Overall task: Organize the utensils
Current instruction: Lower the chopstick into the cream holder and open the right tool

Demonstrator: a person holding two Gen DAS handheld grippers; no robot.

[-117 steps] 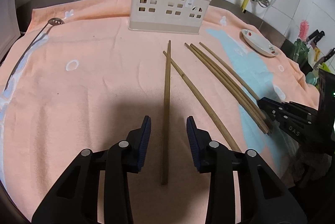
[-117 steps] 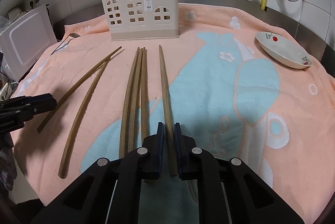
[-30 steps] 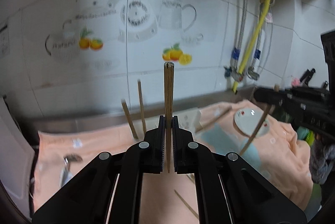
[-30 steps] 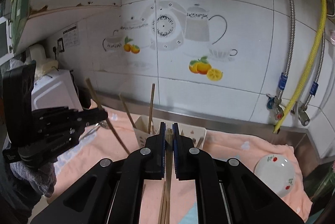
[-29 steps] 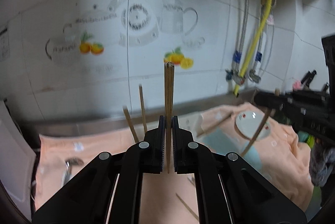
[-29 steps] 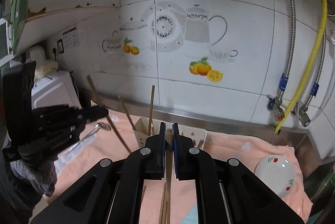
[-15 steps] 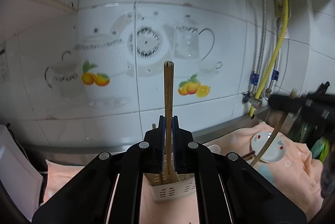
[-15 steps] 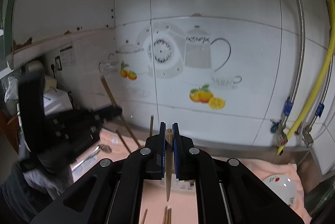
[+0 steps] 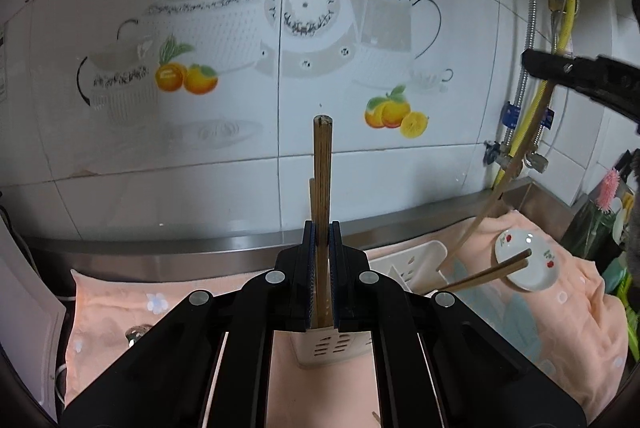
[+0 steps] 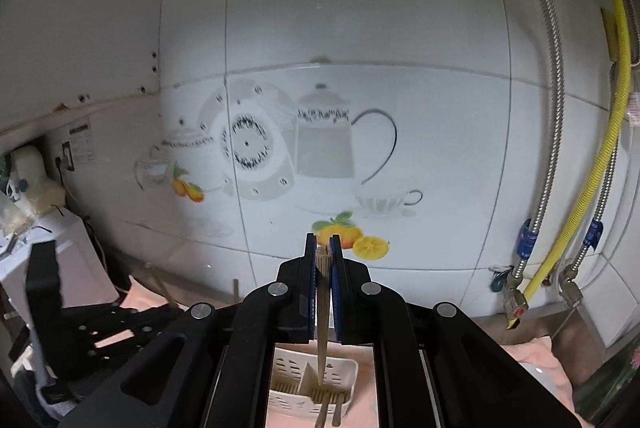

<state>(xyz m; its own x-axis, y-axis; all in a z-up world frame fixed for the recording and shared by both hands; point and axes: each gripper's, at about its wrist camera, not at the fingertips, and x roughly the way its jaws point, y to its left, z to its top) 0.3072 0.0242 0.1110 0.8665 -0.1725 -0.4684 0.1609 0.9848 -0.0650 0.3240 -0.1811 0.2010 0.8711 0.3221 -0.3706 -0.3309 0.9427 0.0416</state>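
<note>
My left gripper [image 9: 322, 228] is shut on an upright wooden chopstick [image 9: 322, 163], just above the left part of the cream utensil holder [image 9: 416, 260]. In the right wrist view, my right gripper [image 10: 322, 244] is shut on another chopstick [image 10: 322, 344]. It points steeply down, and its lower tip is at the opening of the holder [image 10: 288, 400]. From the left wrist view, the right gripper [image 9: 534, 61] and its slanted chopstick [image 9: 516, 163] reach down to the holder's right end. Two chopsticks [image 9: 488, 274] lean out of the holder to the right.
A pink towel [image 9: 520, 328] covers the counter. On it lie a white saucer [image 9: 524, 260] at the right and a spoon [image 9: 138, 332] at the left. The tiled wall stands close behind, with a yellow hose [image 10: 600, 187] and pipes at the right and a white appliance [image 10: 68, 268] at the left.
Both grippers, each still shut on its chopstick, have moved closer to the wall and over the holder. The right chopstick's tip has come down to the holder's opening.
</note>
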